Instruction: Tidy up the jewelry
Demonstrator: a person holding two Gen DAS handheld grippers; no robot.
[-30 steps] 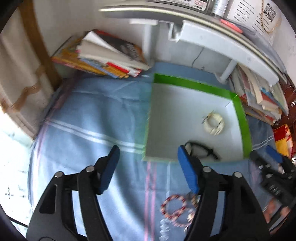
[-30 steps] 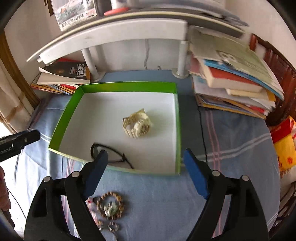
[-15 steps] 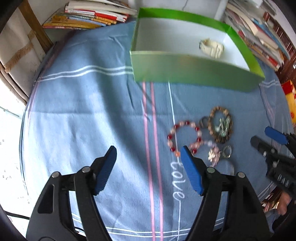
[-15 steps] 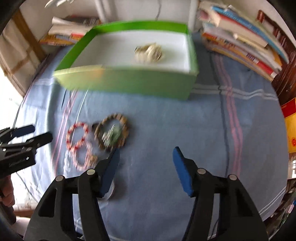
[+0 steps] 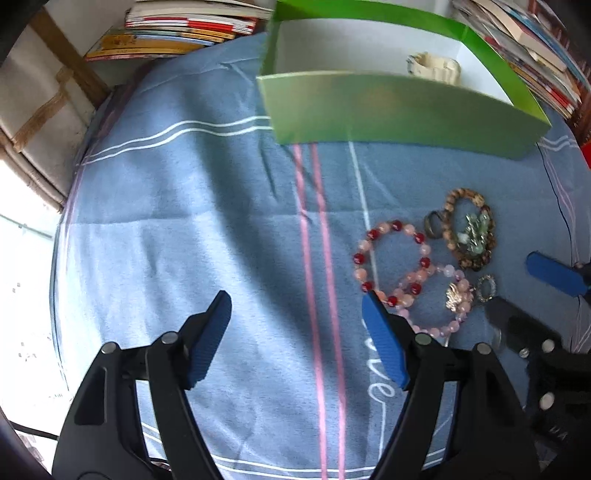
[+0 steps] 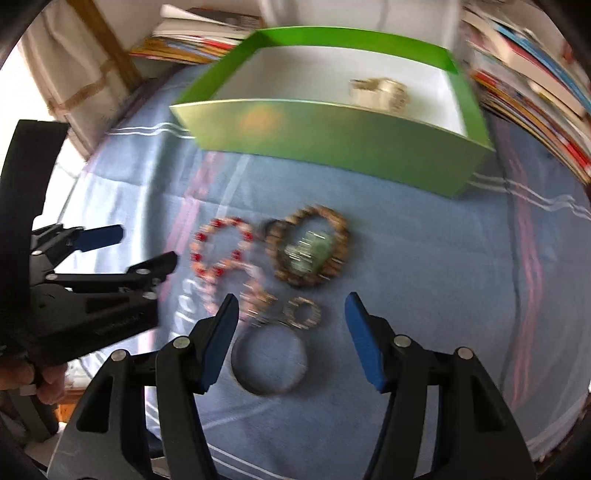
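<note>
A green box [image 5: 402,107] [image 6: 332,136] with a white inside stands at the far side of the blue cloth and holds a cream bracelet [image 5: 434,66] [image 6: 380,92]. Loose jewelry lies in front of it: a red-and-pink bead bracelet [image 5: 391,258] [image 6: 221,251], a brown wooden bead bracelet [image 5: 469,229] [image 6: 310,251] with a green pendant, a pale pink bracelet [image 5: 439,306], a small ring [image 6: 303,314] and a plain bangle [image 6: 269,363]. My left gripper [image 5: 295,332] is open, left of the pile. My right gripper [image 6: 291,332] is open, low over the ring and bangle.
Stacks of books lie at the back left [image 5: 184,29] and along the right [image 6: 535,92]. A wooden post [image 5: 70,62] stands at the far left. The blue cloth [image 5: 184,203] has pink and white stripes. The other gripper shows in each view [image 5: 554,295] [image 6: 92,277].
Both grippers have pulled back from over the box and dropped low over the cloth. The right gripper has come closer to the loose jewelry. Both stay open.
</note>
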